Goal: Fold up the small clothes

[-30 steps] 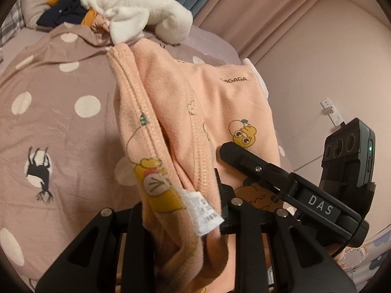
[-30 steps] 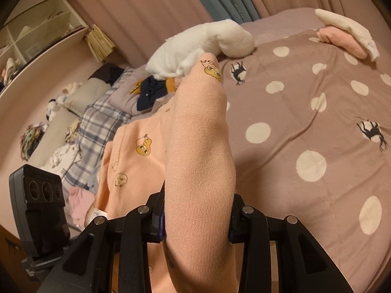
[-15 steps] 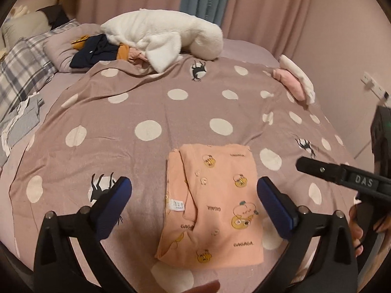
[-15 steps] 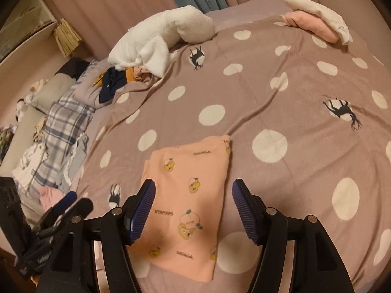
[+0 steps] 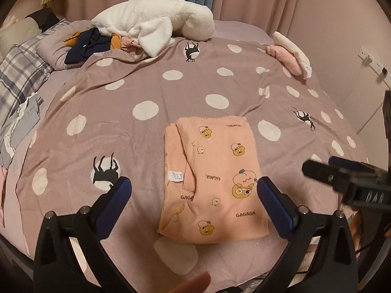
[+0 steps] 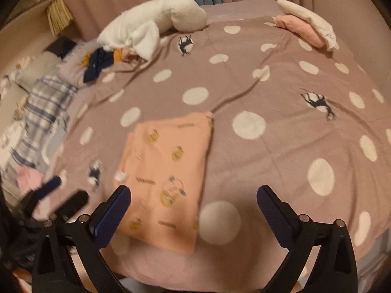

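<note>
A peach garment (image 5: 215, 178) with cartoon prints lies folded flat on the polka-dot bedspread (image 5: 146, 90), near the bed's front edge. It also shows in the right wrist view (image 6: 168, 173). My left gripper (image 5: 194, 195) is open and empty, held above the garment's near part. My right gripper (image 6: 194, 202) is open and empty, above the garment's near right edge. The right gripper shows at the right of the left wrist view (image 5: 347, 178). The left gripper shows at the lower left of the right wrist view (image 6: 61, 195).
A white plush robe (image 5: 151, 22) and a heap of dark and orange clothes (image 5: 90, 44) lie at the bed's far side. Folded pink and white clothes (image 5: 290, 53) sit at the far right. Plaid bedding (image 5: 17, 78) lies at the left. A wall is at the right.
A second ago both grippers were shut on the peach garment and held it up. They let go, opened and drew back. The garment now lies folded on the bed.
</note>
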Demonstrator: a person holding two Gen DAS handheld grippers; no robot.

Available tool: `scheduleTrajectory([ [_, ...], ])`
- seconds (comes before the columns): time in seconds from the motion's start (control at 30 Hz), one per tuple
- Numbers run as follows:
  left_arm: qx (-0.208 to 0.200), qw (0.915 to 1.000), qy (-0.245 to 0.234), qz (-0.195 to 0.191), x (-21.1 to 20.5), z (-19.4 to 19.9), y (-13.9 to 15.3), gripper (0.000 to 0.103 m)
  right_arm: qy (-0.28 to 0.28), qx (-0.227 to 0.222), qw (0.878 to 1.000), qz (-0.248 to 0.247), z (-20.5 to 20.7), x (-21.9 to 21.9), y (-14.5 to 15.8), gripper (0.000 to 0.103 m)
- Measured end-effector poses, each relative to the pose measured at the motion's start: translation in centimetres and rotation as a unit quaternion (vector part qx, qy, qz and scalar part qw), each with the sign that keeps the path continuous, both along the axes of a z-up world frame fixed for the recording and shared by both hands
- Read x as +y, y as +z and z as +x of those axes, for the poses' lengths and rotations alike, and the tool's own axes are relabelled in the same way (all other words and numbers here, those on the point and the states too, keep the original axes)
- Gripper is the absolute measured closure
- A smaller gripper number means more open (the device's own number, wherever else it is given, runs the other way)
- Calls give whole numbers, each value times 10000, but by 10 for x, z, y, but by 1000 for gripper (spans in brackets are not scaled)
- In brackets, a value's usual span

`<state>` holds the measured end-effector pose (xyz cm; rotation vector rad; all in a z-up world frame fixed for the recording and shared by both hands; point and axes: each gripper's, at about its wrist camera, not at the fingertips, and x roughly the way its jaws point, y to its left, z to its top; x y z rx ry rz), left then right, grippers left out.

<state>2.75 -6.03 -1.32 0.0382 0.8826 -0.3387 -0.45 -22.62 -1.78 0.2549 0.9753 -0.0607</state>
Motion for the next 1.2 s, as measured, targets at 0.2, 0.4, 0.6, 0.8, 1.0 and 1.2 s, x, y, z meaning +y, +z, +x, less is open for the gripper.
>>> scheduleTrajectory([
  [0.2,-3,9999,-51,156,-3,-5,-5,0,-160,-109,9997,-121,-9,1,-6,1],
  [0.4,-28,9997,-99,222,-4,-7,-4,0,-71,-1,9997,-215,-10,7,-9,1],
  [0.6,8,9997,-127,194,-4,-9,-6,0,-83,2,9994,-335,-13,11,-8,1],
  [0.8,-19,9994,-149,305,-7,-10,-7,0,-83,14,9991,-408,-13,13,-10,1],
  [1.0,6,9994,-145,307,-7,-9,-9,0,-94,10,9983,-574,-13,17,-11,1],
  [1.2,25,9995,-156,276,-6,-8,-10,0,-70,37,9983,-584,-12,19,-13,1],
])
